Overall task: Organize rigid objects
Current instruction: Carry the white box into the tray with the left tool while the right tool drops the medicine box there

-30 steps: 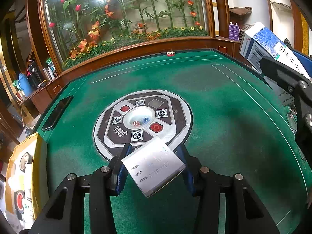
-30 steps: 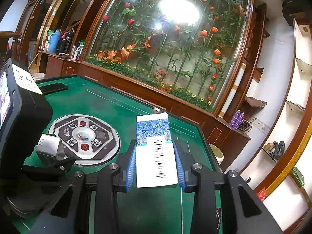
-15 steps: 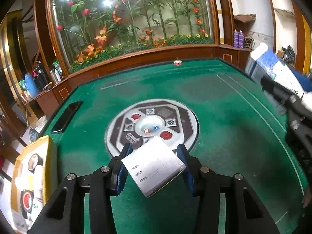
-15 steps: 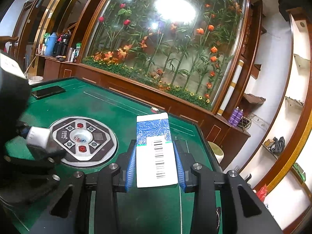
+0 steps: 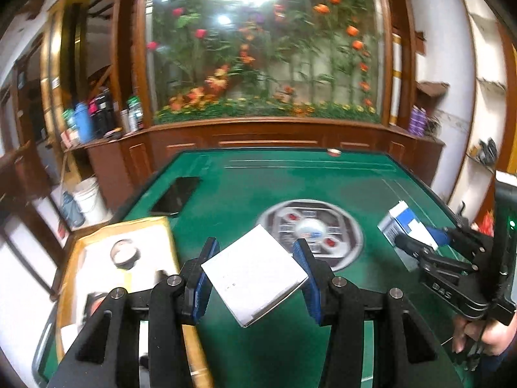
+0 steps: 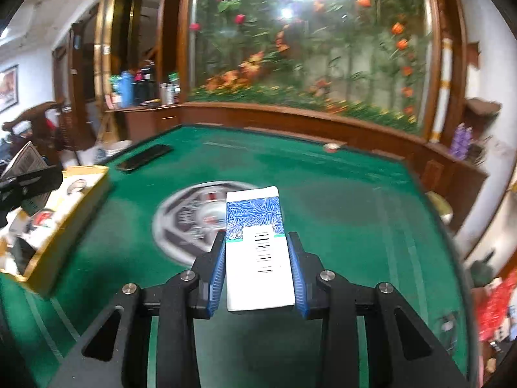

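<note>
My left gripper is shut on a small white box, held tilted above the green table. A yellow-rimmed open box with packaged items lies just left of it, at the table's left edge. My right gripper is shut on a tall blue-and-white carton with a barcode label. That carton and the right gripper also show at the right of the left wrist view. The yellow box sits far left in the right wrist view.
A round control panel with dice sits in the table's middle. A black phone lies near the far left edge, and a small red-and-white piece near the far rim. A white bucket stands on the floor beyond the left side.
The left gripper has risen and swung left with the white box, bringing the yellow box beside it. The right gripper turned left, still holding its carton.
</note>
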The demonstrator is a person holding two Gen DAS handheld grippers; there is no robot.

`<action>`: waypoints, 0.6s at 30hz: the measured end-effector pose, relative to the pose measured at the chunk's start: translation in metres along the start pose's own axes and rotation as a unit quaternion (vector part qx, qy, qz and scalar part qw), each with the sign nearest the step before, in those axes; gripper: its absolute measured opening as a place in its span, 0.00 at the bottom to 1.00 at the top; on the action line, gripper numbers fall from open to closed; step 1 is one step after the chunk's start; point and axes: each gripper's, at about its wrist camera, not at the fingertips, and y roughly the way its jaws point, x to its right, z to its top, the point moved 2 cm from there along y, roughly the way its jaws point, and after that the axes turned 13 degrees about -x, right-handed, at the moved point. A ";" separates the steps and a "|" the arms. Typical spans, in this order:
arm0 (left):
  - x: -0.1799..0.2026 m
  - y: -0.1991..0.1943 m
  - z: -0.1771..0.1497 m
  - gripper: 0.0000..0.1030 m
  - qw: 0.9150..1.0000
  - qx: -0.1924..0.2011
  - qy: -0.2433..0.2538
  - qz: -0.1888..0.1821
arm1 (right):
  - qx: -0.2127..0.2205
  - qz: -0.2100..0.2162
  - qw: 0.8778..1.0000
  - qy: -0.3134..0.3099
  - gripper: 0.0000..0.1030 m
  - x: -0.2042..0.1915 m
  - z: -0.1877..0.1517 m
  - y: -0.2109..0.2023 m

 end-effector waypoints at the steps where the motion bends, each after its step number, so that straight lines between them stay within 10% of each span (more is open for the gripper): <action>1: -0.013 -0.002 -0.003 0.49 1.000 0.000 -0.011 0.007 | -0.003 0.011 1.000 -0.006 0.33 -0.008 0.001 -0.001; 18: -0.156 0.034 -0.060 0.49 0.985 -0.061 -0.150 0.064 | -0.103 0.238 0.963 -0.070 0.34 -0.197 0.060 0.035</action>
